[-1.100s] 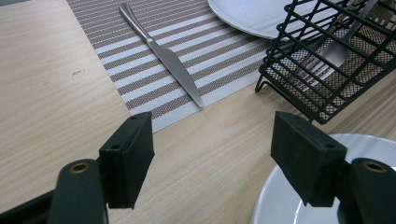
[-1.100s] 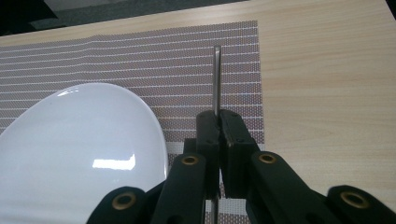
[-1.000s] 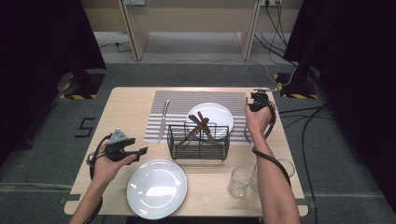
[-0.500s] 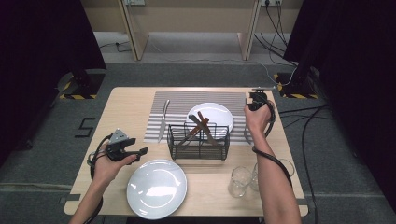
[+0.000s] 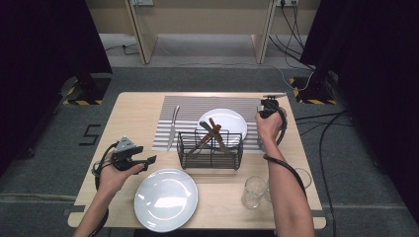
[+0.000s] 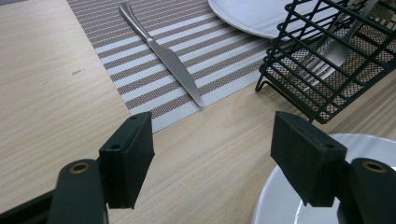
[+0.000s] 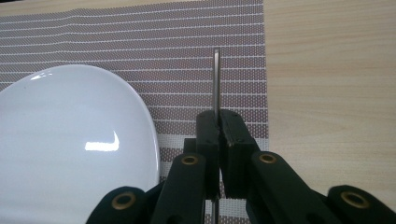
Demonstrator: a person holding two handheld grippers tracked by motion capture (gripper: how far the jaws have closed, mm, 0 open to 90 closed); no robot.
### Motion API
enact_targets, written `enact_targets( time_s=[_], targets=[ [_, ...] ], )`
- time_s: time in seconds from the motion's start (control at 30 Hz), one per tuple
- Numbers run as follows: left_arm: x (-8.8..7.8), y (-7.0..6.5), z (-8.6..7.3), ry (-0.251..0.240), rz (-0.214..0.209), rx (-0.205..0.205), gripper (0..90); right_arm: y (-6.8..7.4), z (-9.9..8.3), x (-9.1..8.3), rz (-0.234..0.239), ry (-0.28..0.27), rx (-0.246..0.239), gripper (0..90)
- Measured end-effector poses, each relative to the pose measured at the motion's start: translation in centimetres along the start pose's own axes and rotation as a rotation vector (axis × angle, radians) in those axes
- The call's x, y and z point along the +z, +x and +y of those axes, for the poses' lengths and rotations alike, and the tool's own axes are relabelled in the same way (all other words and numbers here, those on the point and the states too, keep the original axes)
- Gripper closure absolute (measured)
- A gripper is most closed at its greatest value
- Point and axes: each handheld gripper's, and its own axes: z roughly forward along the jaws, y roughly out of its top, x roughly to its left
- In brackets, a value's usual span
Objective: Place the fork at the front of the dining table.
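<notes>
— What is the right hand doing?

— The right gripper [image 7: 218, 135] has its jaws pressed together on a thin metal utensil [image 7: 216, 79]. I see it edge-on, so I cannot tell whether it is a knife or a fork. It is held over the striped placemat [image 7: 187, 37], just beside the white plate [image 7: 70, 140], at the mat's right edge.

— And the left?

— The left gripper [image 6: 219, 149] hovers with jaws spread wide, nothing between them, above bare wooden table [image 6: 51, 88]. A second plate [image 5: 165, 199] lies just beside it. Ahead, a table knife [image 6: 163, 53] rests on the mat, and a black wire basket [image 5: 210, 148] holds cutlery.
</notes>
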Motion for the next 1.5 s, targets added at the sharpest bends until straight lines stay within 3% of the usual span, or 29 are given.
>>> enact_targets(
  time_s=[0.3,1.5],
  targets=[
    [0.0,0.0,0.0,-0.001,0.001,-0.001,29.4,-0.1,-0.5,1.2,0.000,0.028,0.012,87.1],
    [0.2,-0.1,-0.1,0.006,-0.003,0.003,29.4,-0.6,-1.2,3.1,-0.027,0.145,0.006,87.0]
  ],
)
